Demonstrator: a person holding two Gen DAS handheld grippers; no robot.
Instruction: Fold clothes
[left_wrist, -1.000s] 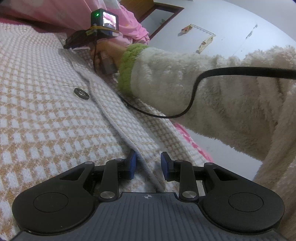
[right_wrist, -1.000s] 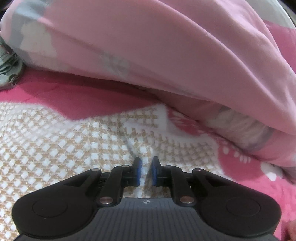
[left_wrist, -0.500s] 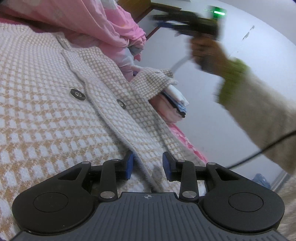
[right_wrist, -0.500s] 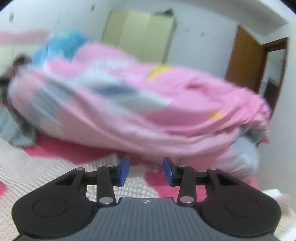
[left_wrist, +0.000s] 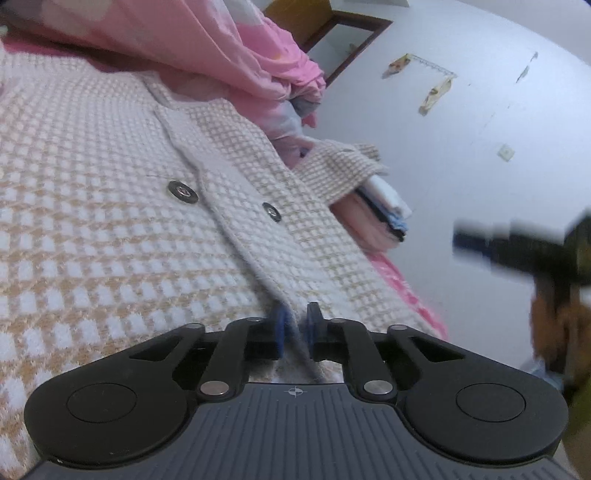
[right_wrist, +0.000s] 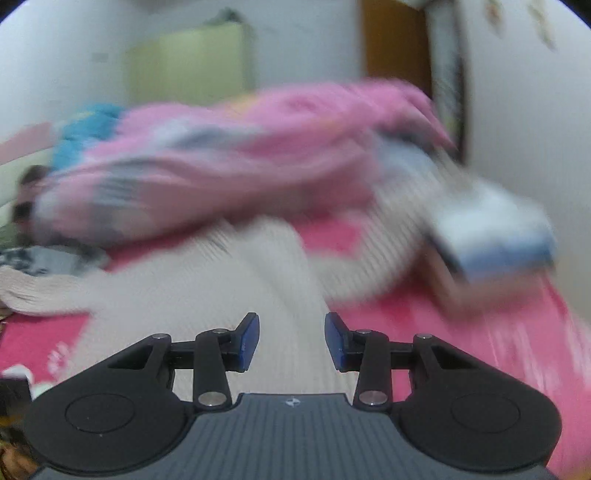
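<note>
A pink-sheeted bed carries a crumpled pink quilt along its far edge. In front of the quilt, a beige-and-white checked knit cardigan lies spread flat. The left tool is clamped on its front placket edge. The right tool, fingers apart, hovers above the cardigan, blurred.

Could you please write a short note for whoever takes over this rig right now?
Left gripper: shut on the cardigan's front edge at its near end.
Right gripper: open, empty, in the air above the cardigan; its view is motion-blurred.
Cardigan lies spread on the bed, beside the pink quilt; its right sleeve is draped over a small stack of folded clothes.
Done: no fold visible.
Left: fold sleeves and body.
</note>
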